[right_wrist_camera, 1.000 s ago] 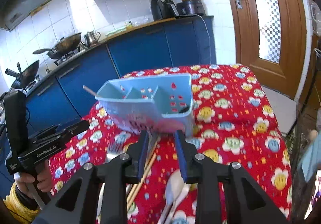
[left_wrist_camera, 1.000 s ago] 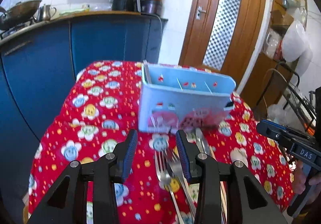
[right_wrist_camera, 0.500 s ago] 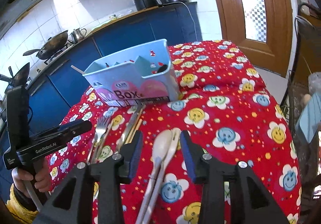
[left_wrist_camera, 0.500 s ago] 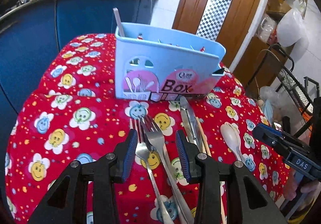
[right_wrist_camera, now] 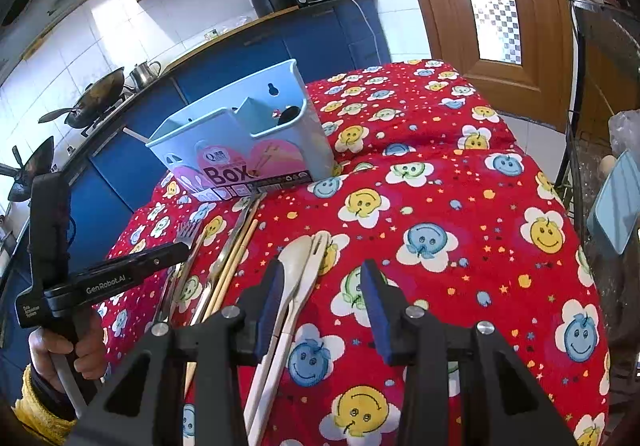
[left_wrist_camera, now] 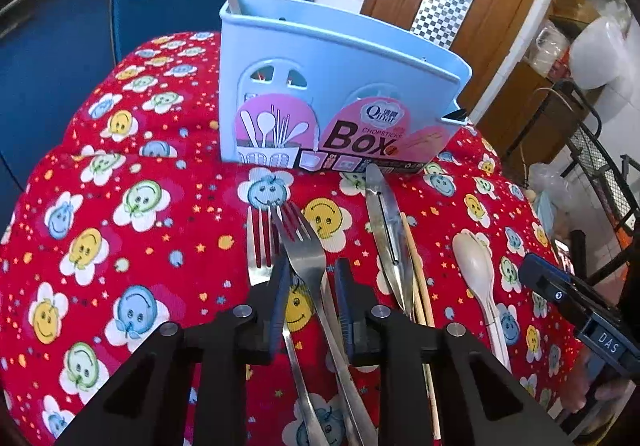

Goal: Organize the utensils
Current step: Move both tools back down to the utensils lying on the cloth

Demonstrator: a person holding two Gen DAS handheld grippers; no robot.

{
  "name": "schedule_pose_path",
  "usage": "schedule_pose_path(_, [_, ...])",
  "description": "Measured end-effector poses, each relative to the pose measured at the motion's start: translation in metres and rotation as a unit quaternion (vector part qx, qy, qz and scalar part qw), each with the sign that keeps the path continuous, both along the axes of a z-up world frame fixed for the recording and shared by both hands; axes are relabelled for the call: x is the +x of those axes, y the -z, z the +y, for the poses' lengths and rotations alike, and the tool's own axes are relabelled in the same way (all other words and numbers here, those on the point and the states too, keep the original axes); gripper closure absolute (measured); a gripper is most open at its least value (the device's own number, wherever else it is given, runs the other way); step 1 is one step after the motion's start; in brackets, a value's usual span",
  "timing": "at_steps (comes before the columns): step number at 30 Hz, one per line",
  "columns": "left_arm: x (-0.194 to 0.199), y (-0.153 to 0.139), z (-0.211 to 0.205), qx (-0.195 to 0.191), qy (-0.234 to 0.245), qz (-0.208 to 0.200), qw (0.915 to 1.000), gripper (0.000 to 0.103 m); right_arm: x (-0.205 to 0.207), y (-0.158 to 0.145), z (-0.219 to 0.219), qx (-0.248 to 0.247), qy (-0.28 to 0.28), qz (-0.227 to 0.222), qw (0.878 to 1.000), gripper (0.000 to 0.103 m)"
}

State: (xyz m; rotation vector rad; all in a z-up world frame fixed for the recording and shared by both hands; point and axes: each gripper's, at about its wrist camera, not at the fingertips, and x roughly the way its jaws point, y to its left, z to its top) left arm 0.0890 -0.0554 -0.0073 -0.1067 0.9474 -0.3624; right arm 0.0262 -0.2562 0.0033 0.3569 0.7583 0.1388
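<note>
Both grippers have dropped closer to the desk [left_wrist_camera: 120,174] since a second ago. Left gripper [left_wrist_camera: 308,298] has just been closing, its jaws narrowly straddling two forks [left_wrist_camera: 298,246], not visibly clamping them. Right gripper [right_wrist_camera: 320,298] stands partly open around two pale spoons [right_wrist_camera: 302,266]. All lie before the blue utensil box [left_wrist_camera: 320,86].

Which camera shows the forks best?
The left wrist view. The two forks lie crossed just ahead of the left gripper, tines plain, one handle running between its fingers. In the right wrist view only some fork tines peek out at the left, the rest hidden behind the other gripper's body.
</note>
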Motion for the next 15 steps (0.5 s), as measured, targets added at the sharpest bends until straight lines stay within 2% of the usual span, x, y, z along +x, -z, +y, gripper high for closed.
schedule_pose_path(4, [0.003,0.005,-0.003,-0.017,0.01,0.014,0.9997,0.091,0.001,0.002,-0.001,0.003,-0.001,0.0,1.0,0.06])
schedule_pose_path(11, [0.017,0.008,-0.004,-0.033,0.007,0.021,0.9992,0.095,0.002,0.005,-0.001,0.006,-0.002,0.003,1.0,0.06])
schedule_pose_path(13, [0.017,0.006,-0.002,-0.043,0.009,0.022,0.9988,0.101,0.001,0.005,-0.001,0.008,-0.002,0.003,1.0,0.06])
schedule_pose_path(15, [0.013,0.001,0.002,-0.064,0.017,0.021,0.9976,0.101,0.001,0.004,0.0,0.008,-0.003,0.001,1.0,0.06])
